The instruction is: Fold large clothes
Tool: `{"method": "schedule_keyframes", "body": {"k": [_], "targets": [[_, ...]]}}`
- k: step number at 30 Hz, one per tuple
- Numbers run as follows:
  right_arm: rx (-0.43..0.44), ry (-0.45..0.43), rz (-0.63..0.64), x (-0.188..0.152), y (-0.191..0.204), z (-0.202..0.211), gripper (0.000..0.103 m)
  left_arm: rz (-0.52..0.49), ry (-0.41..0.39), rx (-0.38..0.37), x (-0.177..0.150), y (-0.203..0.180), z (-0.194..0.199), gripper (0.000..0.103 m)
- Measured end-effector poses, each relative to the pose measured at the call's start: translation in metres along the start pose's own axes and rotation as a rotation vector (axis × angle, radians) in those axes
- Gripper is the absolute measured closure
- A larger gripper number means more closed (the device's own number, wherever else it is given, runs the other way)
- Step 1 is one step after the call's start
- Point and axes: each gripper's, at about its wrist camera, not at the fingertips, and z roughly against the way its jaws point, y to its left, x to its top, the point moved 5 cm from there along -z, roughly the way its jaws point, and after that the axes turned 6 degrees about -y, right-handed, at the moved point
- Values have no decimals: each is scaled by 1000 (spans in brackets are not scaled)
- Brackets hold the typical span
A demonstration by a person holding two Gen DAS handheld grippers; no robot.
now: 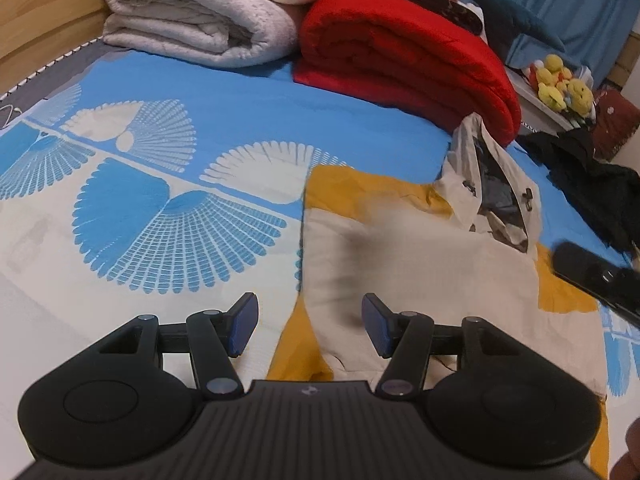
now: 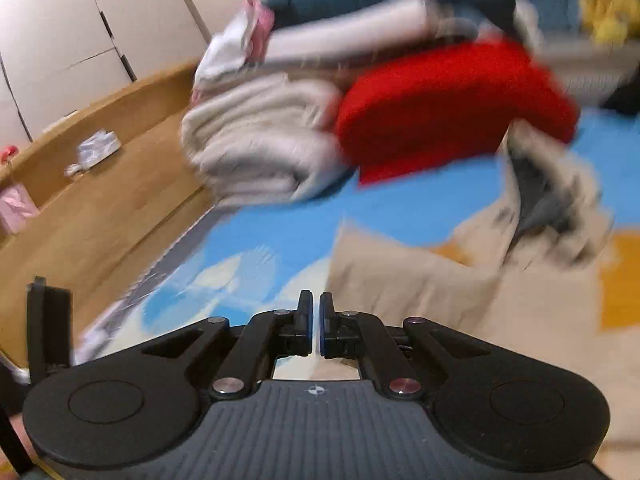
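On the bed (image 1: pixel 248 92), from the left: one folded white quilt (image 1: pixel 200 20) and one red blanket (image 1: pixel 404 56) were stacked at the headboard; the beige and mustard jacket (image 1: pixel 420 264) lay spread flat on the patterned sheet, hood end (image 1: pixel 492 188) bunched at the far side. The left tongs (image 1: pixel 308 328) stood open over its near-left edge, gripping nothing; the right tongs (image 2: pixel 316 320) were nearly closed and empty (that view was blurred). The step looked like reaching for a first fold; next, each tongs would need to pinch a hem.
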Motion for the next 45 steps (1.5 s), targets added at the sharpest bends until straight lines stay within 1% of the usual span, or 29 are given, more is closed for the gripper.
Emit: {"method": "schedule_keyframes", "body": {"k": [2,4,6,8,9,11,14,16,18,19,21,22,25,26,27,28,29,32,34,36,37,38,40,41,42,43,45], "targets": [[-50,-19,-20,2,-13,18,94,6,0,-1,0,2,1,40],[-113,-31,-36,2,-34,47,93,9,5,-6,0,2,0,40],[-225,-31,-46,-3,-65,79,91,6,7,-10,-2,0,-1,40],[-356,-42,-124,-11,-102,115,91,-3,11,-11,-5,-1,-5,40],[-402,-54,-181,-17,-119,131,90,-8,14,-8,-7,-2,-7,40],[-461,-82,-283,-33,-152,154,89,-15,16,2,-15,-4,-13,40],[-557,-67,-372,-52,-193,154,82,-27,30,26,-23,-10,-20,40],[-580,-61,-461,-60,-217,144,80,-55,22,19,-23,-19,-20,40],[-594,-24,-552,-70,-238,134,72,-83,8,9,-22,-29,-18,40],[-590,-16,-593,-74,-246,131,70,-95,0,5,-21,-33,-18,40],[-624,-3,-662,-84,-259,131,68,-107,-3,-3,-21,-39,-18,40],[-632,-4,-683,-86,-263,124,67,-108,0,-8,-21,-41,-18,40],[-648,-3,-704,-91,-270,123,67,-102,11,-17,-21,-45,-22,40],[-658,-7,-710,-92,-270,124,70,-101,13,-20,-21,-46,-23,40],[-661,-15,-716,-91,-272,124,87,-101,15,-25,-21,-48,-24,40],[-657,-24,-720,-92,-273,124,100,-102,15,-30,-21,-50,-24,40],[-664,-41,-719,-90,-273,128,103,-104,15,-37,-21,-52,-24,40],[-701,-106,-677,-79,-272,139,103,-105,15,-50,-22,-56,-22,40],[-776,-119,-636,-72,-272,149,103,-98,14,-54,-21,-56,-21,40],[-840,-131,-631,-70,-277,159,103,-94,14,-55,-20,-55,-20,40],[-858,-135,-628,-70,-277,161,103,-93,15,-56,-20,-55,-20,40],[-849,-134,-635,-71,-278,159,100,-93,15,-57,-20,-55,-20,40],[-762,-94,-686,-77,-275,147,98,-89,14,-59,-20,-54,-19,40],[-728,-73,-707,-82,-274,141,83,-86,14,-62,-19,-54,-18,40],[-718,-64,-722,-85,-273,136,62,-84,14,-64,-19,-53,-17,40],[-715,-62,-739,-88,-273,133,55,-84,14,-65,-19,-53,-16,40],[-699,-61,-775,-93,-275,127,53,-87,16,-71,-19,-52,-15,40]]}}
